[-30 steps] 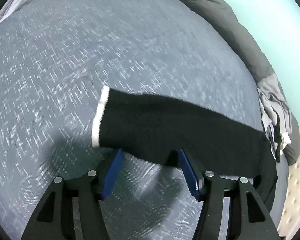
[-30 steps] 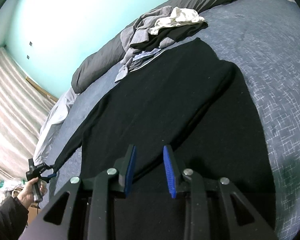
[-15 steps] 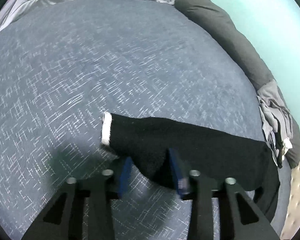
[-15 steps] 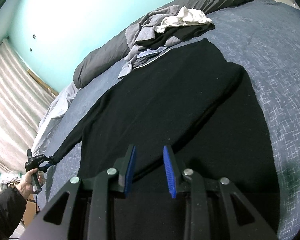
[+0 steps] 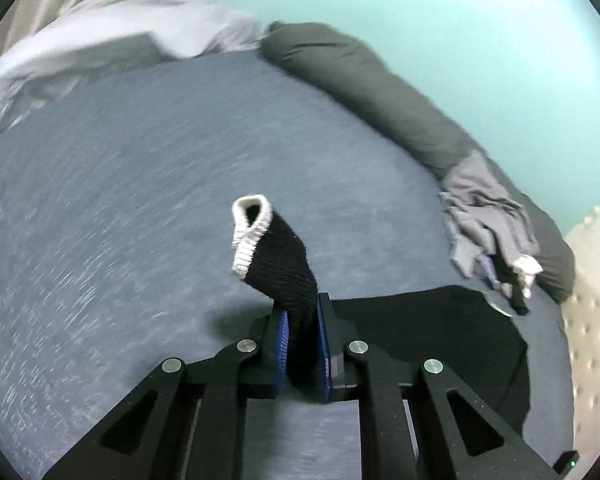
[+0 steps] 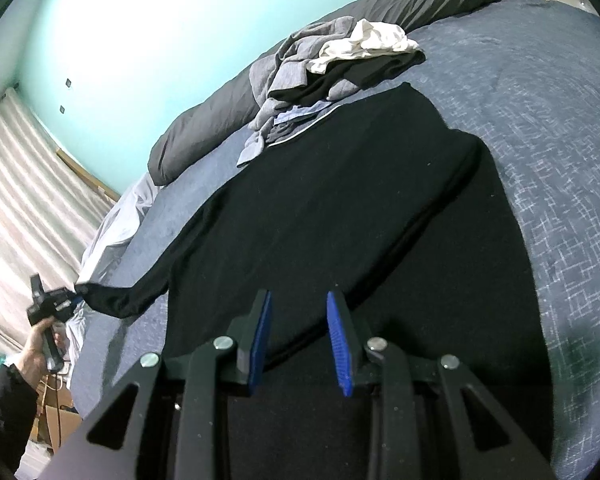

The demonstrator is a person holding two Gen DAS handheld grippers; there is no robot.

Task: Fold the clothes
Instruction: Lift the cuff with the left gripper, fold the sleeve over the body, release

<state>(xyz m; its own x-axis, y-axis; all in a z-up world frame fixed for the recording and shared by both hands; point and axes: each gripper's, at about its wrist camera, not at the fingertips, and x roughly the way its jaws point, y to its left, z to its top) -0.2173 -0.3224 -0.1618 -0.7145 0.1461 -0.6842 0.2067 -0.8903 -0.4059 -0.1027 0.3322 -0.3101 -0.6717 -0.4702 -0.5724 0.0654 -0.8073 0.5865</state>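
Left tool (image 5: pixel 303 334) pinches the black sweater's (image 6: pixel 340 200) sleeve (image 5: pixel 284 264).

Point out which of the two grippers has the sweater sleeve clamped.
The left gripper: it is shut on the black sleeve with the white cuff. The right gripper hangs open above the sweater body.

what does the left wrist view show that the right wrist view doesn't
Only the left wrist view shows the white cuff at the end of the sleeve, pinched between the left gripper.

Only the right wrist view shows the sweater spread across the bed, the open right gripper above it, and the hand holding the left tool.

Both show the black sweater, the blue bed, the clothes pile and the long grey pillow.
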